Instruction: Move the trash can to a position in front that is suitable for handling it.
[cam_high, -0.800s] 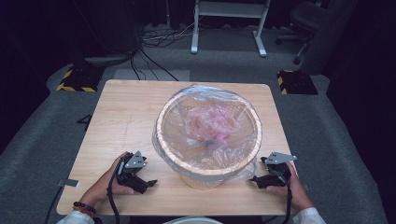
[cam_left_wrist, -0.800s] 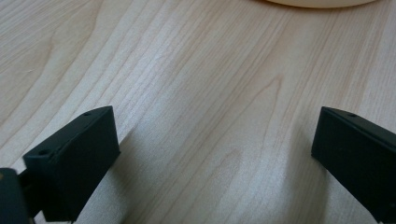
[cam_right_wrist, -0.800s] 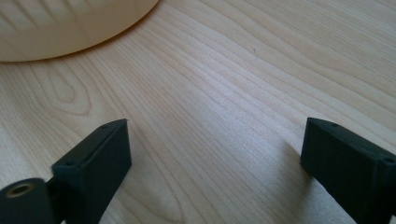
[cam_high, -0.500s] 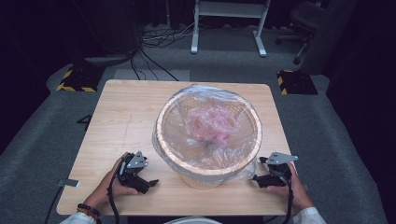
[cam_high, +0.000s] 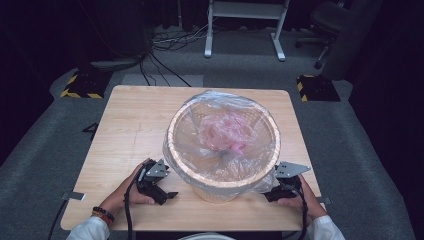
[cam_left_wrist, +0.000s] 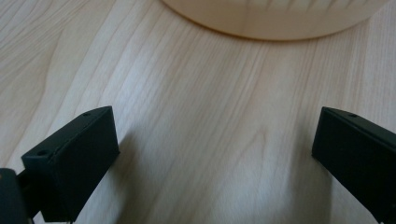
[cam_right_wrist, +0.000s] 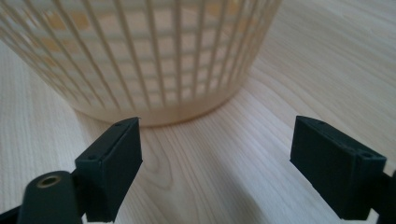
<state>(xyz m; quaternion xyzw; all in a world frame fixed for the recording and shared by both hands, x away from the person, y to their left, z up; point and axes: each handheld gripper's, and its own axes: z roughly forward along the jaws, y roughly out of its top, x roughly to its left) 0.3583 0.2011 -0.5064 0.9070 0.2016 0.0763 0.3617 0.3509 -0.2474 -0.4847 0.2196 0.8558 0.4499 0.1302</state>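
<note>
Nearest you, your left gripper (cam_high: 161, 191) and right gripper (cam_high: 280, 192) rest low on the table (cam_high: 130, 120), jaws spread wide and empty, flanking the basket (cam_high: 222, 192). Beyond, its clear bag liner (cam_high: 220, 107) drapes over the rim. Risk: a hasty pinch could tear the thin film or tip the light basket.

A cream plastic lattice basket (cam_high: 220, 187), lined with a glossy clear plastic bag (cam_high: 200, 130), stands on a matt light-wood table (cam_high: 130, 125).
</note>
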